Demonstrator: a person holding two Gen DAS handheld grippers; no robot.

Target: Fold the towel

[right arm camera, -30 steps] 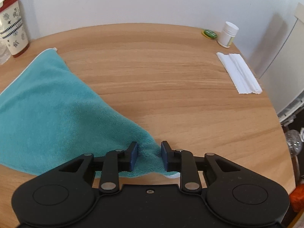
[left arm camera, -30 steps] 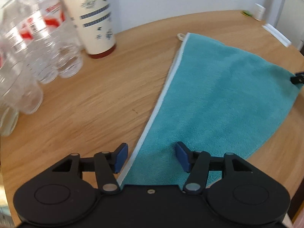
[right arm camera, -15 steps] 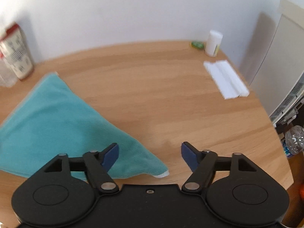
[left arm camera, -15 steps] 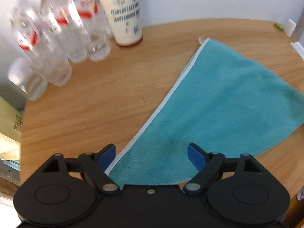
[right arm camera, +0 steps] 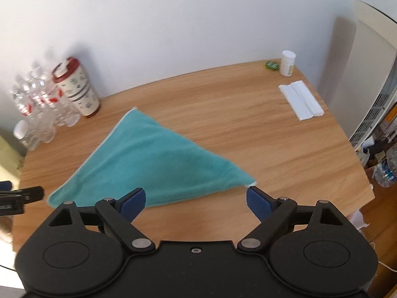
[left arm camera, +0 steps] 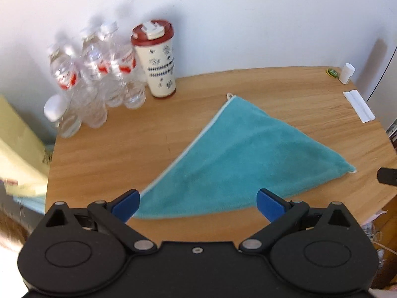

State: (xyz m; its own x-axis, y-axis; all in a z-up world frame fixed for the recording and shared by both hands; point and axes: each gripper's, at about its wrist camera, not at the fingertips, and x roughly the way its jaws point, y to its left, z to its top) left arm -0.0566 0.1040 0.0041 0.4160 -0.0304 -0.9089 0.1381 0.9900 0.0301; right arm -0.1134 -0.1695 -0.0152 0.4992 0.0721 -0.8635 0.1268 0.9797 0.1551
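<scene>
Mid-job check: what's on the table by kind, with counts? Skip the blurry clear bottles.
Teal towel: 1
Red-lidded tumbler: 1
White pill bottle: 1
Small green disc: 1
White folded paper: 1
Total: 5

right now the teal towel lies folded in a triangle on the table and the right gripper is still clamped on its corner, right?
Not quite. The towel does lie folded in a triangle on the table, but the right gripper is open and holds nothing, as the right wrist view shows.
</scene>
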